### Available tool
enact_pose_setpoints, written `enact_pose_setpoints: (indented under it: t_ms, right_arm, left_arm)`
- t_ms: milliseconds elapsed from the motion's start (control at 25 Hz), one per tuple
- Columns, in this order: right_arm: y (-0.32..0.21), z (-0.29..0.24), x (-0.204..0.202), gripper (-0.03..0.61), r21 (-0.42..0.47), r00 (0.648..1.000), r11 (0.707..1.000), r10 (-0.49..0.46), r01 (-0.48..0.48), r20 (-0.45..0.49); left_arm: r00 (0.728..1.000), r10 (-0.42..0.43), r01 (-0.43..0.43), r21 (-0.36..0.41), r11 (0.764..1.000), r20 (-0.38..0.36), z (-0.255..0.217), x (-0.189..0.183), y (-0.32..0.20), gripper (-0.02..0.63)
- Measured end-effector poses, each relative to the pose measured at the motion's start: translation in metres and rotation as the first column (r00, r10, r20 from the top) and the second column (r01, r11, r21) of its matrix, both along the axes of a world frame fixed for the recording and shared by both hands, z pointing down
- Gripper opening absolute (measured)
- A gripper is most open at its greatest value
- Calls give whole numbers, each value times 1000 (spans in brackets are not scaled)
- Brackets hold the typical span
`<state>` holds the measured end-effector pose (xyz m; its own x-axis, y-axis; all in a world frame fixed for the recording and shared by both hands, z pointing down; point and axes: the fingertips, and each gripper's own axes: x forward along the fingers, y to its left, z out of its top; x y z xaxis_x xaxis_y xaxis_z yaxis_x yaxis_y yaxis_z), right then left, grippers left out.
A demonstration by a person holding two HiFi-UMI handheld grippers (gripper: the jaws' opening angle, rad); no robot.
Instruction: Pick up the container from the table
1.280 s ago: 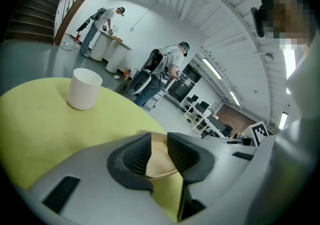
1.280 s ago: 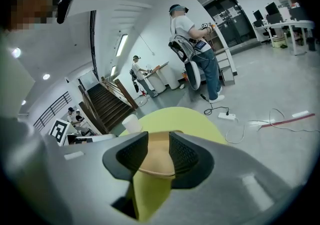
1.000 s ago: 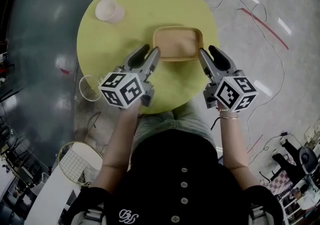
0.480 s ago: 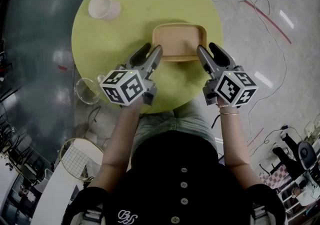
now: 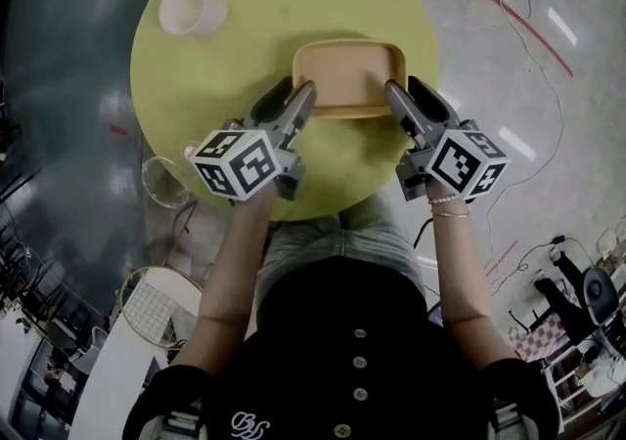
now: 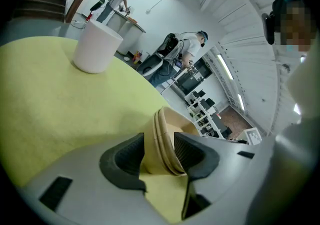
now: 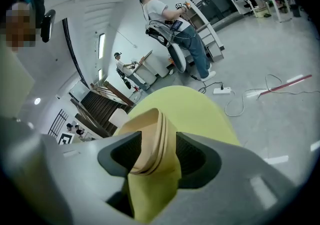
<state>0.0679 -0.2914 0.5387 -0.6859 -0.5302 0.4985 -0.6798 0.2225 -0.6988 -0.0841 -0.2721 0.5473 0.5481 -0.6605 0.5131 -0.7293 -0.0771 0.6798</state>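
Observation:
A tan rectangular container (image 5: 350, 71) sits on the round yellow-green table (image 5: 284, 8). My left gripper (image 5: 291, 91) straddles its near left corner and my right gripper (image 5: 404, 88) its near right corner. In the left gripper view the container's rim (image 6: 170, 124) stands between the left gripper's (image 6: 159, 149) dark pads with gaps on both sides. The right gripper view shows the same: the rim (image 7: 147, 129) sits loosely inside the right gripper (image 7: 159, 154). Both pairs of jaws have just been opening and stand wide, with the rim between them.
A white cup (image 5: 191, 8) stands at the table's far left. Beside the table's left edge is a clear bowl (image 5: 164, 182), with a wire basket (image 5: 156, 306) on the floor below. Cables (image 5: 528, 27) run across the floor at right. People stand far off.
Both grippers' jaws have spread wider around the container's near corners. Both hands have sunk a little toward the table. The view itself has shifted slightly.

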Motion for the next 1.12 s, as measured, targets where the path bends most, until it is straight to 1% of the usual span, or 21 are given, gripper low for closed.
enact_pose_setpoints:
  t_ms: [200, 440, 680, 840, 1120]
  right_arm:
    - [4, 5, -5, 202, -13, 1000, 1000, -8, 8, 7]
    - [8, 4, -8, 202, -13, 999, 999, -33, 33, 15]
    - [8, 3, -5, 202, 7, 1000, 1000, -23, 23, -19]
    - [9, 0, -3, 202, 29, 999, 999, -25, 26, -37]
    - [9, -16, -4, 202, 68, 999, 998, -14, 17, -37]
  left_arm:
    - [998, 3, -4, -4, 1000, -55, 0, 4, 1, 172]
    - [999, -8, 8, 5, 1000, -46, -2, 12, -1, 172]
    - [1000, -1, 1, -1, 1000, -24, -1, 18, 4, 172]
    - [1000, 3, -3, 7, 1000, -24, -1, 21, 7, 172]
    - [999, -7, 9, 55, 998, -38, -20, 19, 7, 172]
